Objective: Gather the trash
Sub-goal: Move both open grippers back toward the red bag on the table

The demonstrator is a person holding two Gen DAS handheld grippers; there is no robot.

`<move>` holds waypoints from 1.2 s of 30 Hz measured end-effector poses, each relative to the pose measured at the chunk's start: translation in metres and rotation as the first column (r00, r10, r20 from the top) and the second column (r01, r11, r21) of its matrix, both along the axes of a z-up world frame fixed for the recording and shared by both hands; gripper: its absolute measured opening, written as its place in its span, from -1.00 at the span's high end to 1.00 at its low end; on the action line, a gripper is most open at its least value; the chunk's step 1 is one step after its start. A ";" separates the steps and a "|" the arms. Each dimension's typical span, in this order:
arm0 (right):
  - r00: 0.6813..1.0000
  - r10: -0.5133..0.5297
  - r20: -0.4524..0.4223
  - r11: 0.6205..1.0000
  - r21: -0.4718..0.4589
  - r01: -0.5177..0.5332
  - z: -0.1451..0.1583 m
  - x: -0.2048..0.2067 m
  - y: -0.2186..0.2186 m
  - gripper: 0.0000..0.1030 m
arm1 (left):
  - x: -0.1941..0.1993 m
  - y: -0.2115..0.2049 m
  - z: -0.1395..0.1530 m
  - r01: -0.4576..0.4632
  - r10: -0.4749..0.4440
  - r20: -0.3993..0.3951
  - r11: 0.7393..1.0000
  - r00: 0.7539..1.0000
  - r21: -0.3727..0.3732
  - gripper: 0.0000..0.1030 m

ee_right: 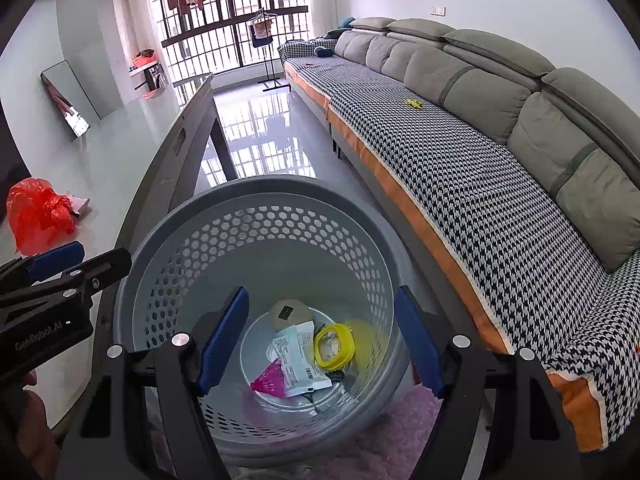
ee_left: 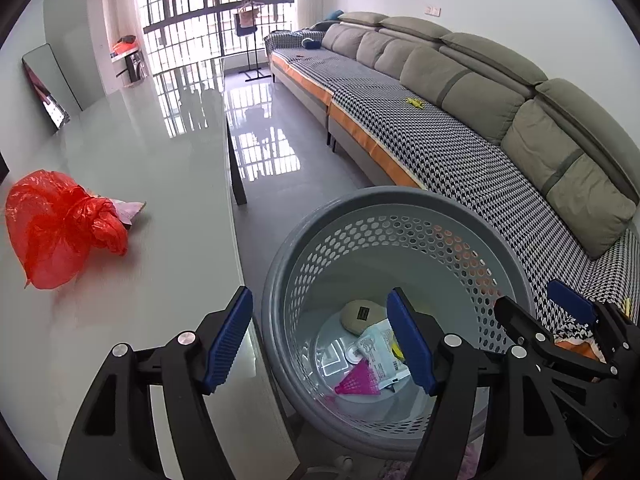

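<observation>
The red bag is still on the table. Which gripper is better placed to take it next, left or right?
Left, probably. The left gripper is open and empty, beside the table where the red bag lies. The right gripper, also open, is over the bin, farther from the bag.

Long grey cushioned sofa runs down the right wall, black-and-white houndstooth cover with orange trim over the seat. Glossy pale worktop on the left, barred window with clothes hanging at the far end, a mirror leaning on the left wall.
</observation>
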State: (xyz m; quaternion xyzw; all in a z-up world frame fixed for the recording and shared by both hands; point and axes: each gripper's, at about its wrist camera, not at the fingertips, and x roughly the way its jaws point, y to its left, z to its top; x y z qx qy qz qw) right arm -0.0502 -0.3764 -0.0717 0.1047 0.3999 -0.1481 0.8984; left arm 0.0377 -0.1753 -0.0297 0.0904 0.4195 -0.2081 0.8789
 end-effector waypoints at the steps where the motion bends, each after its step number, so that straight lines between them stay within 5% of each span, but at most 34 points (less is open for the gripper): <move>1: 1.000 0.004 0.002 1.000 -0.001 -0.004 0.001 0.000 0.001 -0.39 | 0.000 0.002 0.001 -0.003 0.003 0.001 1.000 1.000 -0.002 -0.33; 24: 0.989 0.139 0.042 0.990 -0.033 -0.138 0.018 0.032 0.061 -0.39 | -0.003 0.079 0.022 -0.160 0.162 0.058 0.987 0.985 -0.035 -0.34; 36: 0.963 0.261 0.061 0.965 -0.056 -0.257 0.030 0.064 0.111 -0.39 | 0.002 0.147 0.021 -0.294 0.296 0.047 0.955 0.954 -0.048 -0.36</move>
